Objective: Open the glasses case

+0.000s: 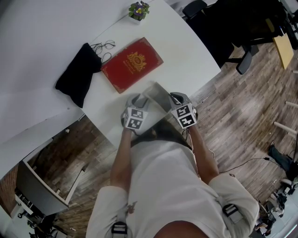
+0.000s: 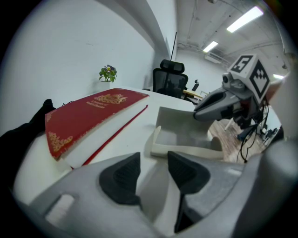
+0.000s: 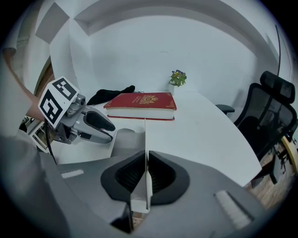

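The pale grey glasses case (image 1: pixel 156 95) lies open near the table's front edge, its lid flap standing up. My right gripper (image 3: pixel 146 162) is shut on the thin edge of that lid (image 3: pixel 145 139), which runs straight between its pads. In the left gripper view the case (image 2: pixel 186 135) shows its hollow inside, with the right gripper (image 2: pixel 198 114) at its far side. My left gripper (image 2: pixel 153 162) sits at the case's near end, jaws a little apart, nothing visibly pressed between the pads. From the right it shows as the left gripper (image 3: pixel 111 130) beside the case's wall.
A red book (image 1: pixel 132 64) lies just beyond the case. A black pouch (image 1: pixel 77 74) and wire glasses (image 1: pixel 104 46) are at the back left, a small potted plant (image 1: pixel 138 10) at the far edge. Office chairs (image 1: pixel 200 9) stand past the table's right edge.
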The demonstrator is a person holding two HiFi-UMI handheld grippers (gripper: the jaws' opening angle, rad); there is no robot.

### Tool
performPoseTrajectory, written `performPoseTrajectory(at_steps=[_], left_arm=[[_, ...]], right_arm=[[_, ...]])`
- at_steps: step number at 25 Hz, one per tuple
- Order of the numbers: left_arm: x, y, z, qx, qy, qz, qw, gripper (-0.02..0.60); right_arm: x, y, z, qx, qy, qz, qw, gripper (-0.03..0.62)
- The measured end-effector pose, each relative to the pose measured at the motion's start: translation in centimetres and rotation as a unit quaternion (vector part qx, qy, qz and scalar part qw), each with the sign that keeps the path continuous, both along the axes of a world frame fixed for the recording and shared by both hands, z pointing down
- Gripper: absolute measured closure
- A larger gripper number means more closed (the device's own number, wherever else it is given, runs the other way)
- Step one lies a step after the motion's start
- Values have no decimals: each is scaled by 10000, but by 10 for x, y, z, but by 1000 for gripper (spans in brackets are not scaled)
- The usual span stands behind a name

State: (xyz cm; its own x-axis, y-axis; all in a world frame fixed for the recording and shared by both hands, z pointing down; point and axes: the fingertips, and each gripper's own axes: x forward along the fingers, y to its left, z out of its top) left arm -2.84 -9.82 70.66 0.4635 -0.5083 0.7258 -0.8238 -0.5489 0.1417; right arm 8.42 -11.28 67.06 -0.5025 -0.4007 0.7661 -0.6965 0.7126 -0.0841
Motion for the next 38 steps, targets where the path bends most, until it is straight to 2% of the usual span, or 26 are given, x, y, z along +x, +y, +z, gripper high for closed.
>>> performPoseTrajectory(at_steps=[23,31,38], left_arm=[[-1,0,0,-55,-21,-57,10000,391],[-2,-1,-1,65,-13,-115,9999,391],[-1,-5,-23,396,27,-160,9991,391]], right_arm=[[4,-5,2,46,187,138,9997,568],[4,-5,0,129,167,146,9997,562],[1,-6,-18,488,24,182,9986,497]])
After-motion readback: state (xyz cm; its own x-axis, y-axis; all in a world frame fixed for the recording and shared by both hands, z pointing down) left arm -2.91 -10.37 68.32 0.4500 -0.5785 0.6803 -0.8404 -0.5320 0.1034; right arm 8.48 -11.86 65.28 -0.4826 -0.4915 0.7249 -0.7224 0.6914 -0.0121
